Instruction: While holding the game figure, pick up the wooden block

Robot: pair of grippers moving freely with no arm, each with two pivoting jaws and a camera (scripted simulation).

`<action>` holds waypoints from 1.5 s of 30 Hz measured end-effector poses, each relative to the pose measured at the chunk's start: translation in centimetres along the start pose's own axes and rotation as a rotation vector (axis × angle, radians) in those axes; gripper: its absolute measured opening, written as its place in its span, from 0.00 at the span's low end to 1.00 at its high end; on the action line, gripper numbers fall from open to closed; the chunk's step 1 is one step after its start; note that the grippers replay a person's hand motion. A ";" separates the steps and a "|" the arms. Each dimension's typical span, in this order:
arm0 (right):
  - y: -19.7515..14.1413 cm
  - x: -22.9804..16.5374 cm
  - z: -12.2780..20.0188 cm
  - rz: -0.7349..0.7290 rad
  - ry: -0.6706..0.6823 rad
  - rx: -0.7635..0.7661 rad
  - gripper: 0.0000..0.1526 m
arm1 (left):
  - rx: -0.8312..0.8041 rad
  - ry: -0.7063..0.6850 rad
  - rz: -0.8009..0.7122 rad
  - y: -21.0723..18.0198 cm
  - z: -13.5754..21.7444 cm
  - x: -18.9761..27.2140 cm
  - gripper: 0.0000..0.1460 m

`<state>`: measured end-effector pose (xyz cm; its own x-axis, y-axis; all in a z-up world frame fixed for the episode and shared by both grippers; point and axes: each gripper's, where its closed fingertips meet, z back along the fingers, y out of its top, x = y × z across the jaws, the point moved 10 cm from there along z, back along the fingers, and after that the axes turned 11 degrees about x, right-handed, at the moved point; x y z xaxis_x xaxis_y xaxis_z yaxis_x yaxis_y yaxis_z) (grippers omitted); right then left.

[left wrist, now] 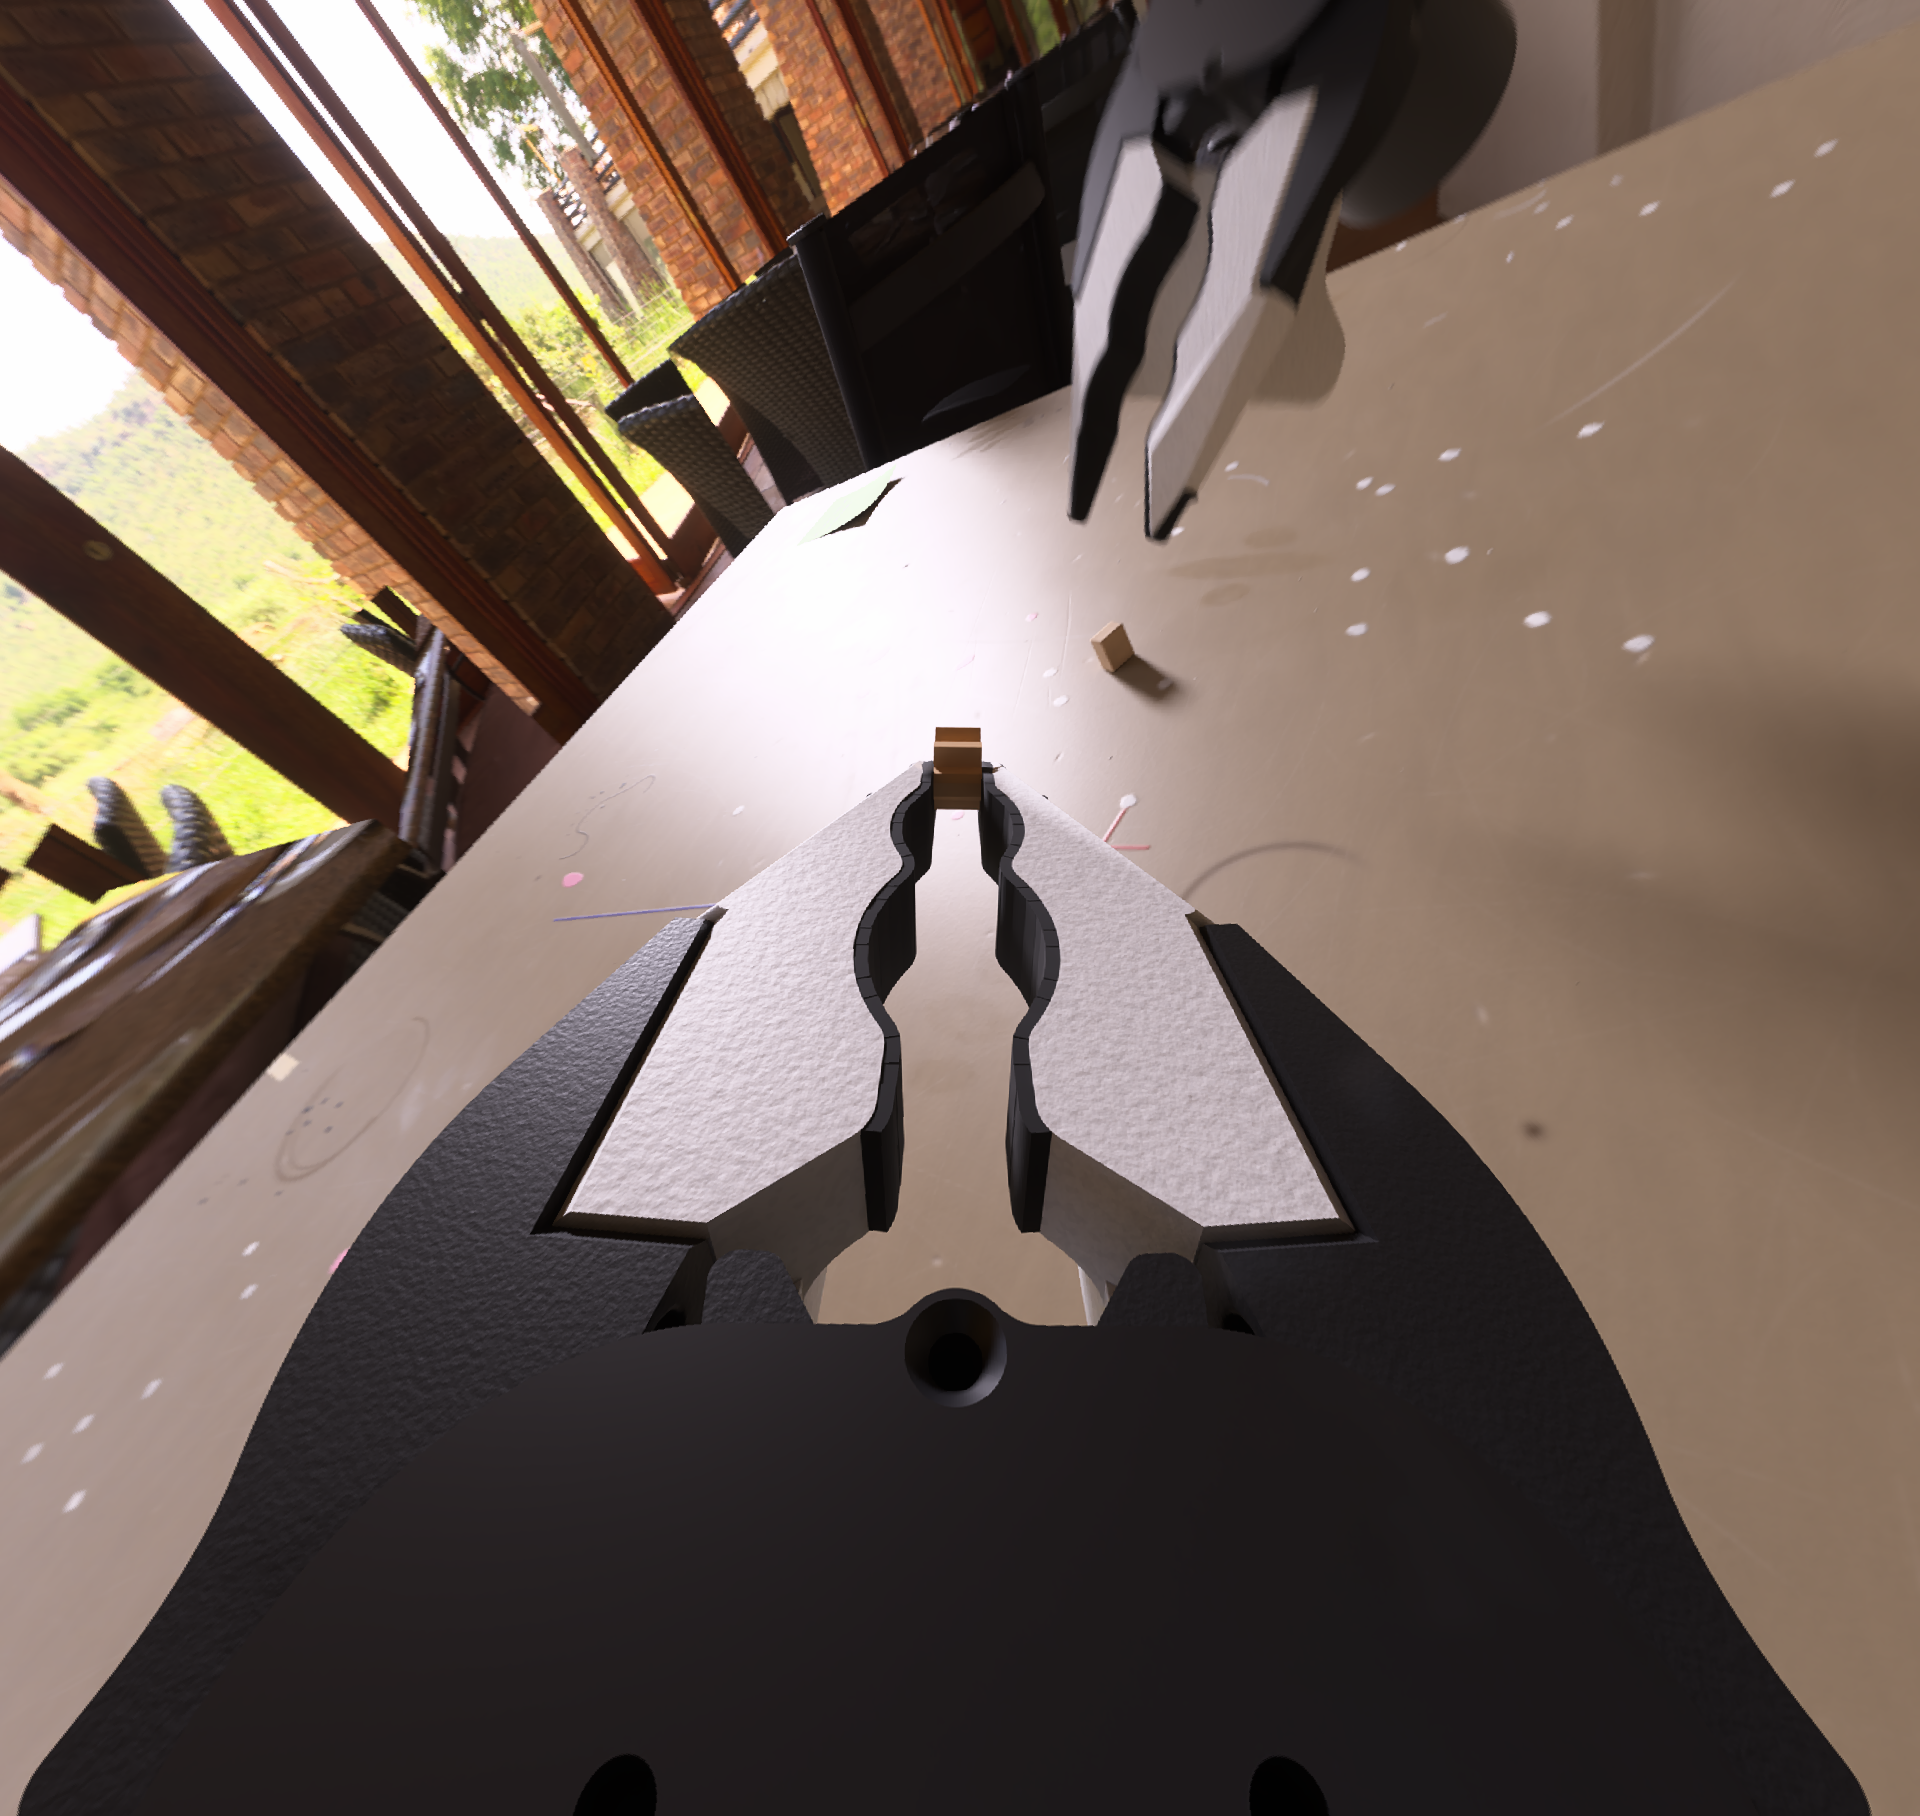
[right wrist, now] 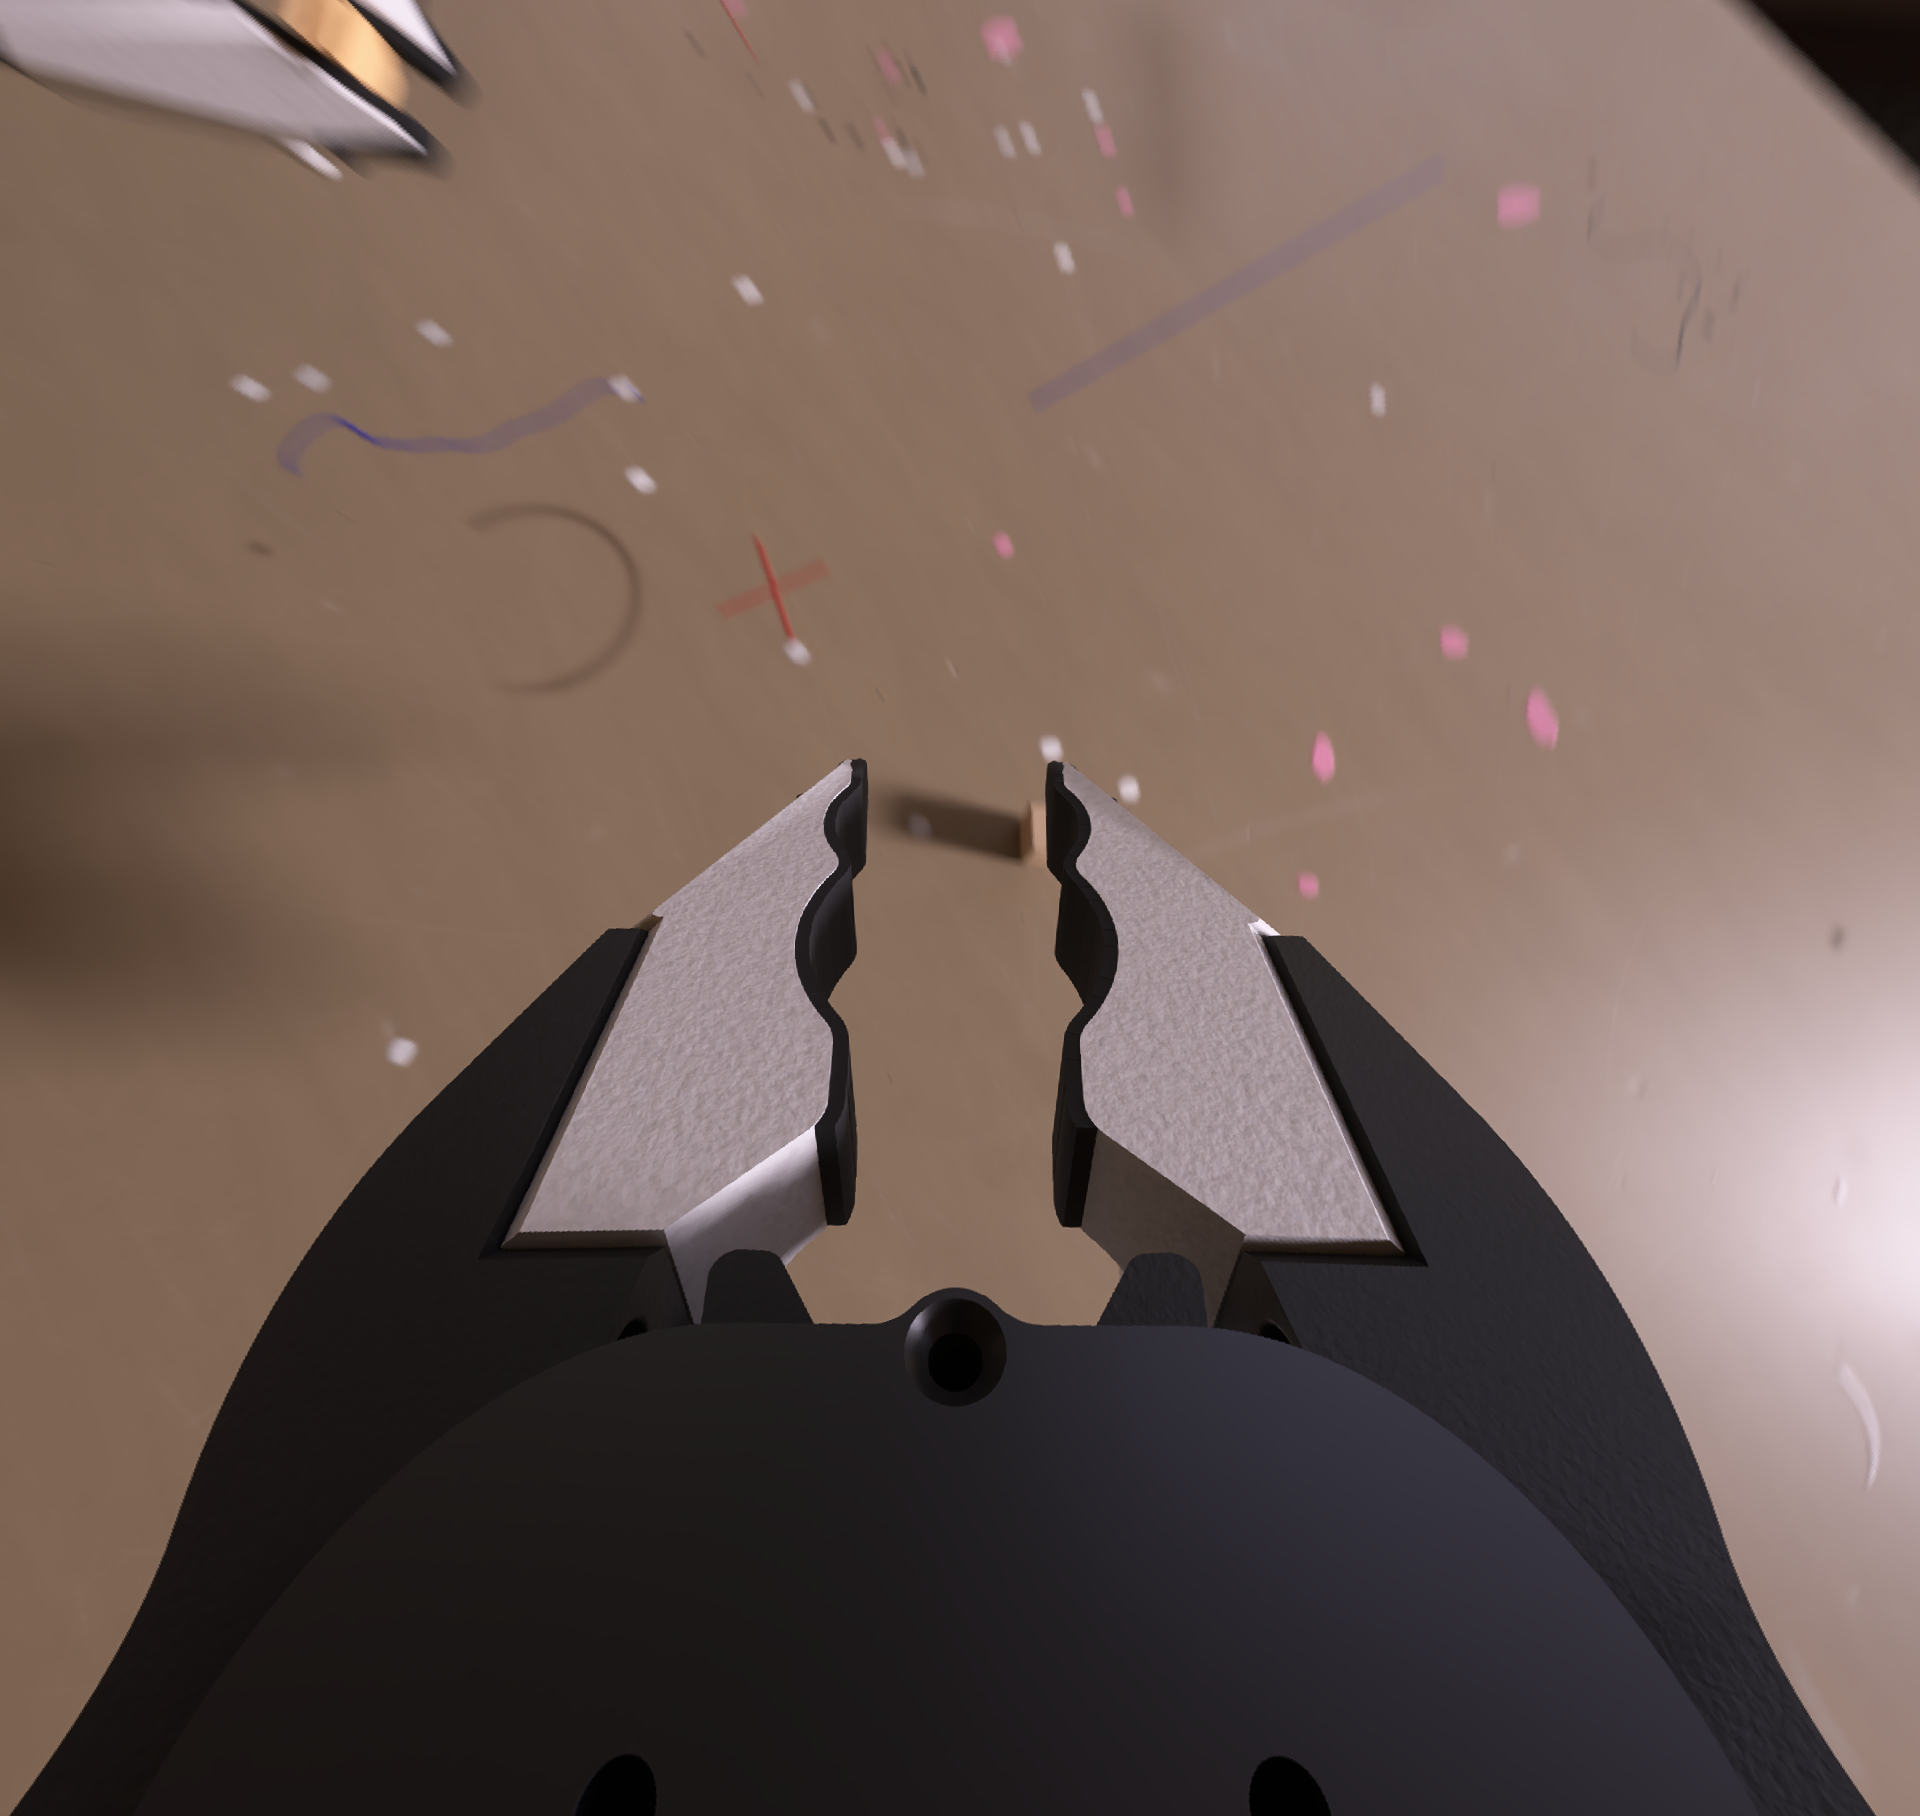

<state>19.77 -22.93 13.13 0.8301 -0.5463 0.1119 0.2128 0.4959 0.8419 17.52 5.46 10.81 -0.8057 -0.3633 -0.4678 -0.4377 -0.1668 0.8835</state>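
My left gripper is shut on a small brown game figure, held at its fingertips above the beige table. The light wooden block lies on the table a little beyond and to the right. My right gripper hovers over the block, jaws apart and pointing down. In the right wrist view my right gripper is open and empty, and the block shows just inside its right fingertip, partly hidden. The left gripper shows blurred at the upper left with the figure.
Dark wicker chairs stand past the table's far edge. A brown wooden surface lies beyond the left edge. The table bears paint specks and pen marks.
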 end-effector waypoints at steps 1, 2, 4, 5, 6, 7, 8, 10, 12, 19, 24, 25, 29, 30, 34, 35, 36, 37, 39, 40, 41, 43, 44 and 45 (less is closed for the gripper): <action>-1.0 0.4 -0.3 -0.028 -0.020 -0.035 0.23 | 0.009 -0.004 0.022 0.0 0.0 -0.1 0.05; -1.7 0.5 -0.6 -0.051 -0.039 -0.043 0.23 | 0.016 -0.008 0.040 0.1 0.0 -0.2 0.05; -2.7 0.7 -1.2 -0.061 -0.072 -0.024 0.23 | 0.016 -0.012 0.062 0.0 0.0 -0.2 0.05; -3.1 0.9 -1.5 -0.056 -0.088 -0.014 0.23 | 0.009 -0.016 0.068 -0.1 0.0 -0.3 0.05; -3.3 1.1 -1.8 -0.054 -0.090 -0.015 0.23 | 0.001 -0.017 0.070 -0.1 -0.1 -0.3 0.05; -3.5 1.3 -2.2 -0.056 -0.078 -0.024 0.22 | 0.001 -0.015 0.071 -0.2 -0.1 -0.3 0.05; -3.7 1.5 -2.5 -0.059 -0.059 -0.032 0.22 | 0.001 -0.015 0.073 -0.2 -0.1 -0.3 0.05; -4.1 1.9 -3.1 -0.062 -0.017 -0.038 0.22 | -0.006 -0.015 0.078 -0.3 -0.1 -0.4 0.05; -4.2 2.2 -3.4 -0.062 0.007 -0.036 0.22 | -0.008 -0.016 0.082 -0.4 -0.1 -0.4 0.05; -2.6 3.9 -3.3 0.045 0.151 -0.170 0.04 | -0.026 -0.034 0.061 -0.5 -0.4 -0.3 0.05; 2.2 7.5 -2.0 0.155 0.181 -0.697 0.04 | -0.024 -0.045 0.037 -0.4 -0.3 0.1 0.05; 2.4 8.1 -2.4 0.174 0.165 -0.856 0.04 | -0.024 -0.044 0.032 -0.4 -0.3 0.1 0.05; 0.4 9.9 -4.7 0.176 0.194 -1.246 0.04 | -0.028 -0.039 0.024 -0.4 -0.2 0.2 0.05; -0.3 9.9 -5.0 0.180 0.207 -1.305 0.04 | -0.027 -0.037 0.025 -0.4 -0.1 0.1 0.05; -1.3 9.5 -5.8 0.241 0.205 -1.435 0.04 | -0.028 -0.034 0.024 -0.4 -0.1 0.1 0.05; -1.3 9.4 -5.9 0.239 0.205 -1.435 0.04 | -0.029 -0.035 0.023 -0.4 -0.1 0.1 0.05; -1.2 9.3 -5.9 0.240 0.205 -1.437 0.04 | -0.031 -0.036 0.019 -0.4 -0.1 0.2 0.05; -1.2 9.2 -6.0 0.246 0.206 -1.442 0.04 | -0.031 -0.038 0.014 -0.4 -0.1 0.2 0.05; -1.1 9.0 -6.0 0.247 0.219 -1.476 0.04 | -0.035 -0.043 0.007 -0.4 -0.2 0.3 0.05; -1.2 9.0 -5.8 0.241 0.229 -1.520 0.04 | -0.037 -0.044 0.002 -0.4 -0.2 0.3 0.05; -1.3 9.0 -5.7 0.241 0.236 -1.575 0.04 | -0.038 -0.045 -0.001 -0.4 -0.2 0.4 0.05; -1.9 9.1 -5.8 0.250 0.236 -1.664 0.04 | -0.042 -0.046 -0.006 -0.5 -0.3 0.4 0.05; -2.3 9.2 -6.0 0.261 0.239 -1.688 0.04 | -0.042 -0.045 -0.009 -0.5 -0.3 0.4 0.05; -2.6 9.3 -6.2 0.269 0.245 -1.700 0.04 | -0.043 -0.046 -0.010 -0.5 -0.3 0.4 0.05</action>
<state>30.10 -25.10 8.76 0.9485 -0.3097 -0.0675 0.1933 0.7339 -0.6512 17.49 5.15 10.19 -0.8192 -0.3193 -0.4764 -0.4291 -0.2097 0.8786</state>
